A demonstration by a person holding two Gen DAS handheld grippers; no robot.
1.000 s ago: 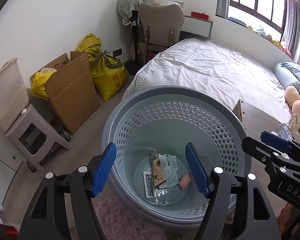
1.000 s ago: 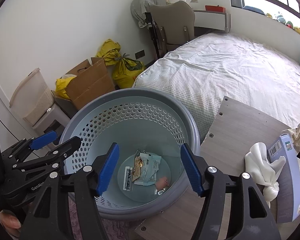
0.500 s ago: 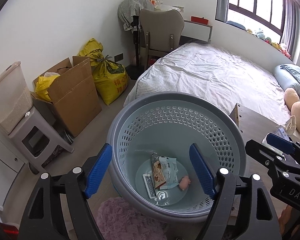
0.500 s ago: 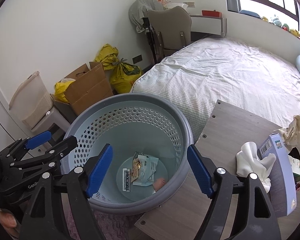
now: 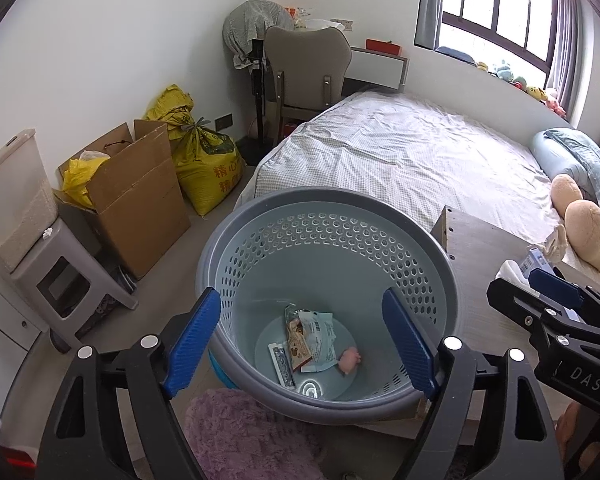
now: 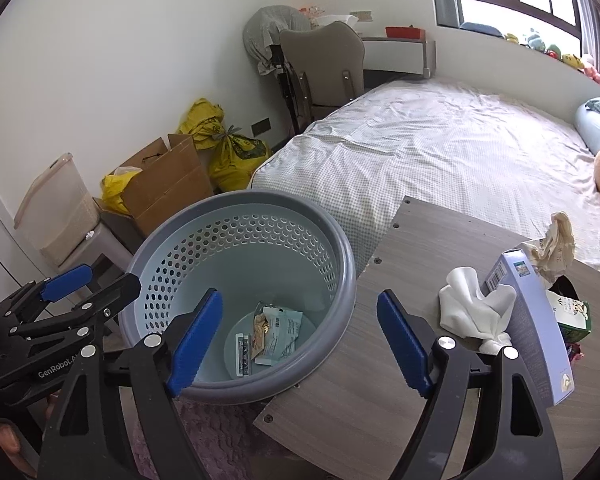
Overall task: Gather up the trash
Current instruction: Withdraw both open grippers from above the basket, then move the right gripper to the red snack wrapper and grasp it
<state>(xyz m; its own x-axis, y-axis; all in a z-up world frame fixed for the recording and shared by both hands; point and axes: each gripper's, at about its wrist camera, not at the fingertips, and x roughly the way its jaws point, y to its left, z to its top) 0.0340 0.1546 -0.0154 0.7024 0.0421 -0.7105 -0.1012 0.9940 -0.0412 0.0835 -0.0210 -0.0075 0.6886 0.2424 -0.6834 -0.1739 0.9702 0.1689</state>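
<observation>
While both tongs are hanging spread and holding nothing, the left tongs (image 5: pixel 302 342) are hovering over the bin (image 5: pixel 328 200), and the right tongs (image 6: pixel 300 338) are sitting above its rim beside the counter (image 6: pixel 400 272). Wrappers (image 5: pixel 310 336) and a pink scrap (image 5: pixel 349 360) are lying on the bin floor. A tissue (image 6: pixel 474 306), a box (image 6: pixel 538 320) and crumpled paper (image 6: pixel 552 246) are waiting on the counter.

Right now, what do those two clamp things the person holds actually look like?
Both are alike: the left gripper and right gripper have black angular frames, silver bolt heads at the joints, and flat blue pads with ridged inner faces. White lettering marks the bodies: "GenRobot" on the left, "DAS" on the right. No cables show.
</observation>
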